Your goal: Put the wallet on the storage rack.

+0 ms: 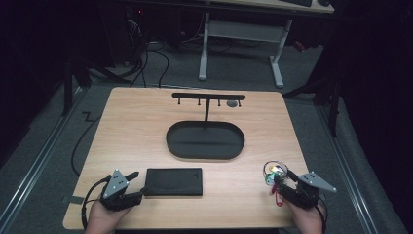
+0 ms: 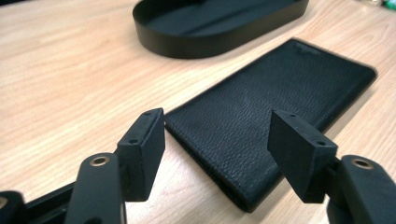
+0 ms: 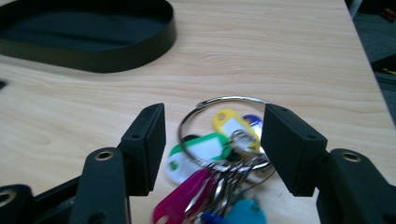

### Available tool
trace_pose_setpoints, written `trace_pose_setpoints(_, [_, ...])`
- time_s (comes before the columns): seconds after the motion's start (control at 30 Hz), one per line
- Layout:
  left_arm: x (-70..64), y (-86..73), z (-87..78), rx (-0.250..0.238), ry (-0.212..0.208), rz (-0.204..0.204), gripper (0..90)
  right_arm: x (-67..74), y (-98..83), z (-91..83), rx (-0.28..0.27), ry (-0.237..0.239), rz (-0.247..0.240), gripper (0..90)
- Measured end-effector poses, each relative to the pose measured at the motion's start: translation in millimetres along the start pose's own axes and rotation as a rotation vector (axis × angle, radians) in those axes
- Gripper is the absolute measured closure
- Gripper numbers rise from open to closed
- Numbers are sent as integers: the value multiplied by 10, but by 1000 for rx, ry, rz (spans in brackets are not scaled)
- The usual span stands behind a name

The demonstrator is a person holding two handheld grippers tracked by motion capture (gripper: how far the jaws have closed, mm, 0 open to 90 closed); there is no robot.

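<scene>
The counter (image 1: 146,122) is a light wooden top, and its things are laid out in a tidy way, probably so that each one has a place to go. At the far middle stands a black stand (image 1: 208,97) with a crossbar and small pegs; I judge the pegs are for hanging things. Its post rises from the back of the oval black tray (image 1: 205,140), which has a low wall and nothing inside, so it seems to wait for small things.

Nearer to the person, left of the middle, the black wallet (image 1: 174,182) lies flat on the counter. The left tool (image 1: 132,186) is just at its short left end. In the left gripper view the jaws stand wide, one on each side of the near corner of the wallet (image 2: 261,126), and the pads do not press on it. This wide opening is needed, I think, because the wallet is broad and low.

At the right front lies the bunch of keys (image 1: 273,174) with coloured tags on a metal ring. The right tool (image 1: 282,183) is directly over it. In the right gripper view the key ring (image 3: 219,135) sits between the jaws; they are open around it, and I cannot see a firm grip. The picture is a little blurred here.
</scene>
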State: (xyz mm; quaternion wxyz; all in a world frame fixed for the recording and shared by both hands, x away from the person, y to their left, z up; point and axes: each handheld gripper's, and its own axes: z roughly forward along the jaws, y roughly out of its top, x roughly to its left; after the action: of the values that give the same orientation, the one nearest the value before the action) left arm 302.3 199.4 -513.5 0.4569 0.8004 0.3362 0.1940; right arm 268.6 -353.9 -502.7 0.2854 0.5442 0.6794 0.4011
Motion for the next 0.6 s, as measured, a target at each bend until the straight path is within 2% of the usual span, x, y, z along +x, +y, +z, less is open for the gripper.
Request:
trace_pose_setpoints(0.07, [-8,15,8,-2,3,13,368,56,-34,-35,-6,9,-18,388])
trace_pose_setpoints(0.33, [-24,40,18,-13,-11,36,367,124,-32,-33,-7,13,-26,382])
trace_pose_setpoints(0.53, [10,25,15,-11,-5,29,373,125,-37,-4,1,16,-24,384])
trace_pose_setpoints(0.6, [26,19,12,-2,4,24,404,119,-37,-3,1,17,-16,386])
